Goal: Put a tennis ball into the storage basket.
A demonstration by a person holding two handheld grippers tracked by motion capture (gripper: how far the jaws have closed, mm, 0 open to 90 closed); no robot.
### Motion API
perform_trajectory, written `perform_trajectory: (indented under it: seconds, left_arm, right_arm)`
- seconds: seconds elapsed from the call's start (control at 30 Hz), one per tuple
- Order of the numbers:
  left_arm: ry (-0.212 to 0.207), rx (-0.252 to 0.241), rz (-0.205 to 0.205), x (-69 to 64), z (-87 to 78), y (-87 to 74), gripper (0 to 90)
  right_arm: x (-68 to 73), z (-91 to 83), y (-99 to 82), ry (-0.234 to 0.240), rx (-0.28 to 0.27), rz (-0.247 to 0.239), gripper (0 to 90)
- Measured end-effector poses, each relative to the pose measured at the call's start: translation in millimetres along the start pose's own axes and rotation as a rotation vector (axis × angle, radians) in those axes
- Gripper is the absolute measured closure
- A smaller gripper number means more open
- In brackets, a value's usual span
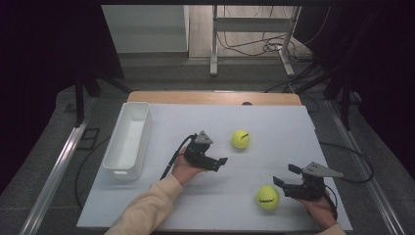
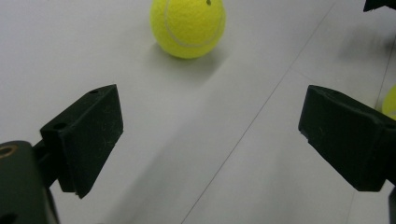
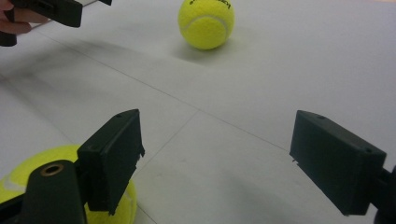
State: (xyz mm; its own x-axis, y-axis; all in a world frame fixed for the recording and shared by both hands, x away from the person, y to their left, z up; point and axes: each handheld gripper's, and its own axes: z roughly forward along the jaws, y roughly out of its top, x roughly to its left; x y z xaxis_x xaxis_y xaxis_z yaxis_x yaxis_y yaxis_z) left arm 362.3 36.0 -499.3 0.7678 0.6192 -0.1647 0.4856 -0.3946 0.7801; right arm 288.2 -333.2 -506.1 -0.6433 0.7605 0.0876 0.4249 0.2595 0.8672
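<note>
- The far tennis ball (image 1: 241, 139) is bright yellow-green and fuzzy, with a pale curved seam and small dark print on top. It rests on the white table sheet near the middle, alone, touching nothing. In the left gripper view this ball (image 2: 188, 26) sits ahead on the sheet, and its soft shadow falls beside it.
- The near tennis ball (image 1: 268, 197) has the same yellow colour, and dark lettering shows on its side. It lies close to the front edge of the sheet, well apart from the first ball.
</note>
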Motion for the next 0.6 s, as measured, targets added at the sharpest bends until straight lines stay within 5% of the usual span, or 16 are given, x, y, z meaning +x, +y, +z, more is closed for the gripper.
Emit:
perform_trajectory:
  seconds: [0.6]
  left_arm:
    - [0.001, 0.019, -0.012, 1.3, 24.2, 21.5, 7.2]
  right_arm:
    - [0.1, -0.5, -0.2, 0.000, -0.004, -0.003, 17.2]
